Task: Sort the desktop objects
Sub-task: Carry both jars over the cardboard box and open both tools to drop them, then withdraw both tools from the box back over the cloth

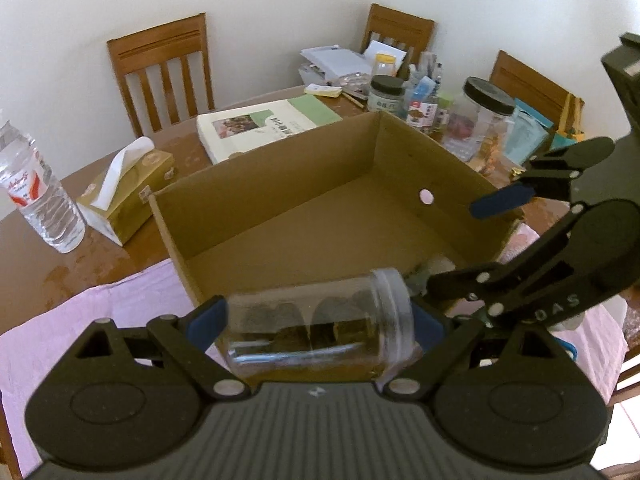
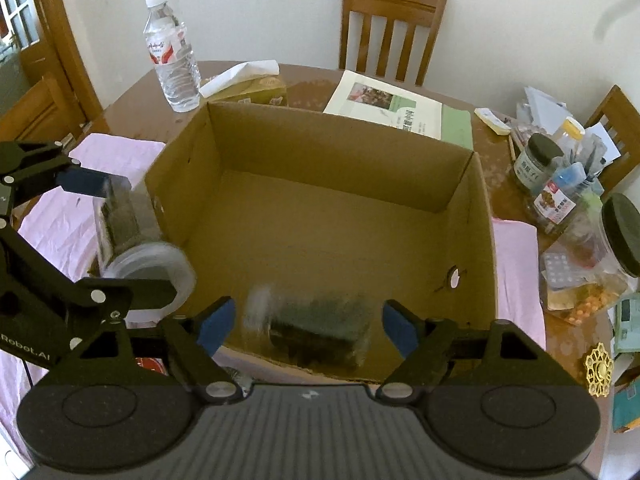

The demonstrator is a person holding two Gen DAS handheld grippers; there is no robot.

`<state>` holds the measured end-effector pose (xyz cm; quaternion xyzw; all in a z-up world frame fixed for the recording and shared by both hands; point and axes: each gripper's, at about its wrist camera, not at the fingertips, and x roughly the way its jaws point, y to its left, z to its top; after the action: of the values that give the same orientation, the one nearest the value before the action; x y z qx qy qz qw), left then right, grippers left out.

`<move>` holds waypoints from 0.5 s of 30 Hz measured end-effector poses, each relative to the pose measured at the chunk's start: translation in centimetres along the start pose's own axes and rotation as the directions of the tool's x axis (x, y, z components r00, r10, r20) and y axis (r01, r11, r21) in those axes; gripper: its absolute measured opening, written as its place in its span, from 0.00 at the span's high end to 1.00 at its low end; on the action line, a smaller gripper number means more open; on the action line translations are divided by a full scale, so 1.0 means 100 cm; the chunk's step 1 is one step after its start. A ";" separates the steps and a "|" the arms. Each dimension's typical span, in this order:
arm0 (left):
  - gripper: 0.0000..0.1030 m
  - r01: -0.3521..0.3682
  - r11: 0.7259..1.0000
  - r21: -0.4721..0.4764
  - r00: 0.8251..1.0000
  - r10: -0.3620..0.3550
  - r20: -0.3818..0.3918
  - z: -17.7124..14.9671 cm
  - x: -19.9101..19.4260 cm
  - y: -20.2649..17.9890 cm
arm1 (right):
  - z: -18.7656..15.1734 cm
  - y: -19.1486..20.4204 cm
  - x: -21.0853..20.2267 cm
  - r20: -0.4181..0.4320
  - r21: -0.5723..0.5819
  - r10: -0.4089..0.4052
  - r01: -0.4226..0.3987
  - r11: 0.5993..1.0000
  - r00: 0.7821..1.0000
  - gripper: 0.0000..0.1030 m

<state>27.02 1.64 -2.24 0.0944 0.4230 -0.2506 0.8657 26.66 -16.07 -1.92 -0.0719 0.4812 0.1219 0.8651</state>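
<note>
Clear jar (image 1: 320, 330) between left fingers (image 1: 212, 316) — over box (image 1: 304, 200)

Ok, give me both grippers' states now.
Left gripper: shut on the clear plastic jar.
Right gripper: open, a blurred clear jar between its fingers.

Brown wooden desk (image 2: 132, 116), surface blotchy. Directly on it: pink cloth (image 2: 116, 152) under open cardboard box (image 2: 484, 216); water bottle (image 2: 172, 64) upright beside tissue box (image 2: 256, 90); book (image 2: 396, 112) flat behind the box; cluster of jars (image 2: 536, 162) on the right.
</note>
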 end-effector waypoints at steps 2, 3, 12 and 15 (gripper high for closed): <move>0.08 -0.005 1.000 -0.007 1.000 0.005 -0.001 0.001 -0.002 0.001 | 0.000 0.000 0.000 0.003 -0.003 0.000 0.000 1.000 1.000 0.14; 0.08 -0.011 1.000 -0.009 1.000 0.011 0.002 0.001 -0.003 0.002 | 0.001 -0.001 -0.001 0.005 -0.002 -0.001 0.001 1.000 1.000 0.14; 0.07 -0.053 0.999 0.007 0.998 0.053 0.013 -0.002 -0.025 -0.003 | -0.003 0.000 -0.026 0.072 -0.004 -0.001 0.001 1.000 0.997 0.04; 0.07 -0.065 0.998 0.013 0.998 0.065 0.019 -0.007 -0.034 -0.005 | -0.011 0.002 -0.039 0.110 -0.007 0.008 -0.008 1.000 0.994 0.03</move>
<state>24.53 2.70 0.00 0.1114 0.4097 -0.2259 0.8767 23.76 -16.65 0.80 -0.0659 0.4325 0.1306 0.8897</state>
